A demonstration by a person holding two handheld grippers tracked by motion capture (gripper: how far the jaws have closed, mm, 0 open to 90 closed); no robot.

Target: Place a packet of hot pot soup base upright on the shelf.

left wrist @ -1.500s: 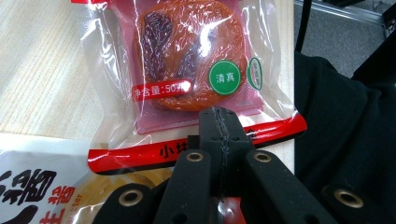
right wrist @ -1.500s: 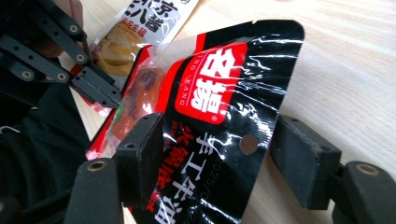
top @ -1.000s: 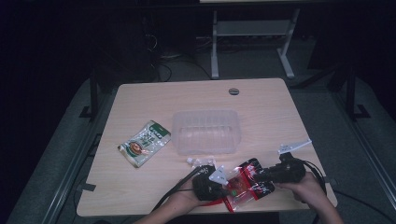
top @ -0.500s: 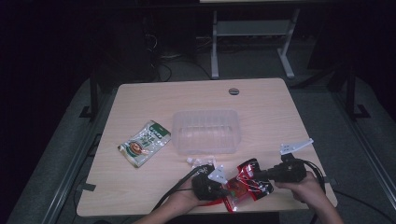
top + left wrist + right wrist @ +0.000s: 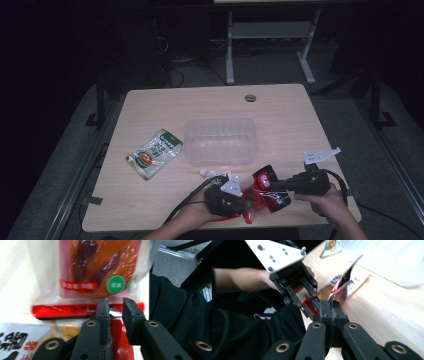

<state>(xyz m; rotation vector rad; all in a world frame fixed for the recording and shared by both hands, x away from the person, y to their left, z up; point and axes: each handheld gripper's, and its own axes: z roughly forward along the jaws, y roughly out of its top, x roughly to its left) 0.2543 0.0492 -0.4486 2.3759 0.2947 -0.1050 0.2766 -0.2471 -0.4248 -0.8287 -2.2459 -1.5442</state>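
Note:
A red and black snack packet point(image 5: 267, 192) stands tilted up off the table near its front edge. My right gripper point(image 5: 274, 186) comes in from the right and is shut on one edge of it point(image 5: 342, 282). My left gripper point(image 5: 246, 202) faces it from the left. Its jaws have just been opening and stand slightly apart point(image 5: 116, 303). The packet's red sealed edge point(image 5: 62, 311) lies right at the tips, with no pad pressing on it. Above that edge is the packet's clear face point(image 5: 100, 265) with orange food and a green round mark.
A clear plastic container point(image 5: 220, 141) stands mid-table. A green snack packet point(image 5: 154, 154) lies to its left. A white packet with black characters point(image 5: 12, 340) lies under my left jaws. A small white piece point(image 5: 212, 172) sits in front of the container. The person's dark sleeve point(image 5: 175, 315) is close by.
Hardly anything differs: both hands and the red packet keep their places at the table's front edge.

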